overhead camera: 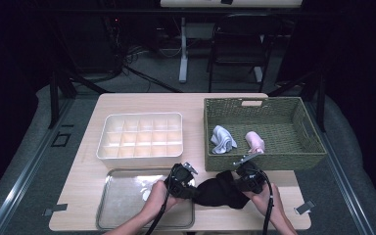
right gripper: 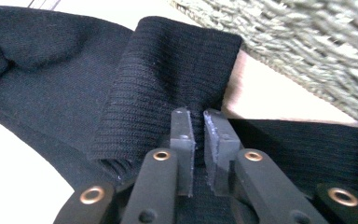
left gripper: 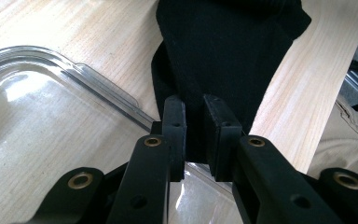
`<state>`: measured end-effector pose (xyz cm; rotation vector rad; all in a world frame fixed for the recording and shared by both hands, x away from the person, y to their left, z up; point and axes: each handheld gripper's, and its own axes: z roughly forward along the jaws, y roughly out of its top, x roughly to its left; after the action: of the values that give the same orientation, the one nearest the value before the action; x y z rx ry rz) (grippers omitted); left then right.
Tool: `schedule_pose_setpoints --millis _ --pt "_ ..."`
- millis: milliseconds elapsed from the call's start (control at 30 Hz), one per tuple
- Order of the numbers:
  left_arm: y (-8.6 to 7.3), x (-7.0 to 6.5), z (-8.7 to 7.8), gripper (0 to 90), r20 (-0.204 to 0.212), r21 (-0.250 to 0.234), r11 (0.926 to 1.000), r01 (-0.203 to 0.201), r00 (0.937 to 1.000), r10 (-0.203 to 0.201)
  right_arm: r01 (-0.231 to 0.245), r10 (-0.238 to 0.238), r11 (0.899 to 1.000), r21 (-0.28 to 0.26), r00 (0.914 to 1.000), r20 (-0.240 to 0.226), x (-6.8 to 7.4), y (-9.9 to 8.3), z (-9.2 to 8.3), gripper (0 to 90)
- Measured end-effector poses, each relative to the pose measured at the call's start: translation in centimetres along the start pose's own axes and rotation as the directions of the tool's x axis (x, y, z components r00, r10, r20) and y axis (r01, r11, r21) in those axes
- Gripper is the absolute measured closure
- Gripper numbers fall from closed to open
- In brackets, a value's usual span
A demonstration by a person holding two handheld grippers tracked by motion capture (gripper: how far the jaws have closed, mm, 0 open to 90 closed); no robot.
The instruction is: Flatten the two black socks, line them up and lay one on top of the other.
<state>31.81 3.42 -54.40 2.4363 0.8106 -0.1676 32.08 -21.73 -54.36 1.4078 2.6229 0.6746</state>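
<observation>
A black sock lies on the wooden table near its front edge, stretched between the two grippers. My left gripper is shut on the sock's left end; in the left gripper view the black sock runs away from the left gripper, whose jaws pinch the fabric. My right gripper is shut on the right end. In the right gripper view the ribbed cuff of the black sock sits between the closed jaws of the right gripper.
A green woven basket at the right holds a grey sock and a pink sock. A white divided organiser box stands left of it. A clear tray lies at the front left, beside the left gripper.
</observation>
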Motion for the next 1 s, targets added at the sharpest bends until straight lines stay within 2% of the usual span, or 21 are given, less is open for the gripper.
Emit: schedule_pose_setpoints --millis 33,100,167,233,300,400,467,500,533,600,633,700,733,800,933,967,1000 --pt "0.0 0.0 0.0 79.9 0.002 0.000 1.0000 0.002 1.0000 -0.002 0.008 -0.008 1.000 -0.007 0.9997 0.021 0.1 0.0 -0.3 83.7" --pt "-0.1 0.1 0.0 79.9 0.016 -0.002 0.9998 0.020 0.9997 -0.020 0.015 -0.014 0.999 -0.030 0.9994 0.033 0.2 0.0 -1.3 83.7" --pt "-0.1 0.1 0.0 79.9 0.012 -0.003 0.9999 0.017 0.9998 -0.017 0.008 -0.005 0.998 -0.064 0.9985 0.054 0.2 -0.3 -2.4 83.6" --pt "-0.1 0.1 0.1 79.9 0.010 -0.001 0.9999 0.016 0.9998 -0.016 0.010 -0.004 0.997 -0.070 0.9968 0.080 -0.2 -0.6 -3.4 83.5" --pt "-0.1 0.0 0.1 79.9 0.008 0.001 0.9999 0.014 0.9999 -0.014 -0.002 0.012 0.997 -0.082 0.9936 0.112 -0.8 -1.1 -4.1 83.5" --pt "0.0 0.0 0.1 79.9 0.005 0.004 0.9999 0.014 0.9999 -0.014 -0.035 0.045 0.996 -0.076 0.9902 0.132 -2.2 -1.9 -4.5 83.5" --pt "-0.1 0.0 0.1 79.9 0.006 0.002 0.9998 0.020 0.9998 -0.020 -0.042 0.050 0.998 -0.055 0.9870 0.153 -2.7 -2.1 -4.6 83.5" --pt "-0.1 0.1 0.1 80.0 0.005 0.003 0.9998 0.020 0.9998 -0.020 -0.062 0.073 0.996 -0.068 0.9836 0.165 -2.9 -2.3 -4.5 83.4" --pt "-0.1 0.0 0.1 79.9 -0.006 0.002 0.9998 0.018 0.9998 -0.018 -0.059 0.062 0.998 -0.021 0.9833 0.171 -3.3 -2.4 -4.4 83.4" --pt "-0.1 0.1 0.1 80.0 -0.006 0.003 0.9998 0.020 0.9998 -0.020 -0.083 0.081 0.997 0.004 0.9827 0.166 -4.0 -2.6 -4.1 83.2" --pt "-0.1 0.1 0.1 79.9 -0.005 0.005 0.9998 0.021 0.9998 -0.020 -0.086 0.077 0.995 0.042 0.9814 0.176 -4.3 -2.7 -3.8 83.1" --pt "-0.1 0.1 0.1 79.9 0.004 0.004 0.9998 0.019 0.9998 -0.019 -0.095 0.081 0.993 0.072 0.9807 0.178 -4.8 -2.9 -3.0 82.9" --pt "-0.1 0.0 0.1 79.8 -0.006 0.006 0.9998 0.019 0.9998 -0.019 -0.100 0.081 0.991 0.090 0.9788 0.188 -5.0 -3.0 -2.7 82.8" --pt "-0.1 0.1 0.0 79.7 0.002 0.008 0.9998 0.018 0.9998 -0.018 -0.107 0.092 0.991 0.081 0.9813 0.169 -5.2 -3.0 -2.6 82.7" --pt "-0.1 0.2 -0.1 77.8 0.000 0.020 0.9995 0.023 0.9997 -0.023 -0.093 0.073 0.990 0.102 0.9802 0.184 -5.1 -3.0 -2.4 82.4" --pt "-0.1 0.2 -0.1 75.6 -0.001 0.023 0.9996 0.020 0.9998 -0.020 -0.110 0.094 0.991 0.079 0.9797 0.177 -5.0 -3.0 -2.2 82.1" --pt "-0.1 0.1 -0.1 74.2 0.000 0.019 0.9996 0.022 0.9998 -0.022 -0.098 0.079 0.990 0.100 0.9808 0.179 -5.2 -2.9 -2.4 81.3"
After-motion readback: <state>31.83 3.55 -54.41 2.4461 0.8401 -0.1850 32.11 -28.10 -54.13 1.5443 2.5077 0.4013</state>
